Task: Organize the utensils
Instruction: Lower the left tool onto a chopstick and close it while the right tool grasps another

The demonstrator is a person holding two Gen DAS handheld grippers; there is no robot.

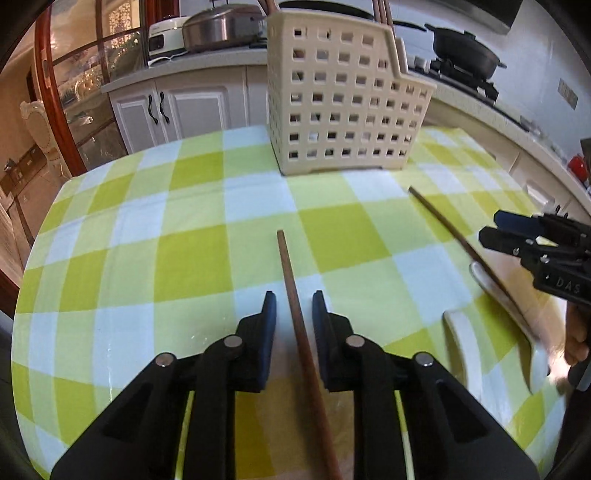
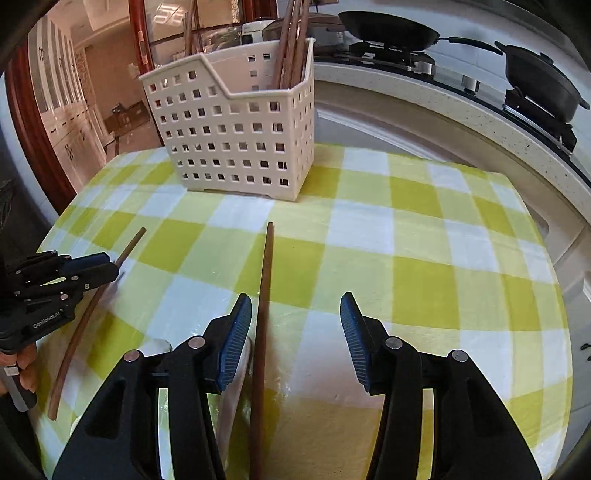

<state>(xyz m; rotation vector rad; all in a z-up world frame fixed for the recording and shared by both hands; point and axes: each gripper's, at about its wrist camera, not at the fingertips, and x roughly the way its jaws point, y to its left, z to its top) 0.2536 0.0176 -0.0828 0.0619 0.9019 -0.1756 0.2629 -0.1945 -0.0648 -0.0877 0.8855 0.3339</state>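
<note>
A cream perforated utensil basket (image 1: 343,107) stands at the far side of the checked table; it also shows in the right wrist view (image 2: 236,136), with several brown chopsticks (image 2: 291,48) upright in it. My left gripper (image 1: 293,314) is open, its jaws either side of a brown chopstick (image 1: 295,306) lying on the cloth. My right gripper (image 2: 295,314) is open around a second brown chopstick (image 2: 264,295), which lies close to its left finger. Each gripper shows in the other's view: the right (image 1: 517,236), the left (image 2: 92,271).
White spoons (image 1: 465,343) lie on the cloth near the right gripper. Behind the table are a counter with a steel pot (image 1: 221,27), cabinets, and a stove with black pans (image 2: 391,26). The table edge (image 2: 535,206) drops off at the right.
</note>
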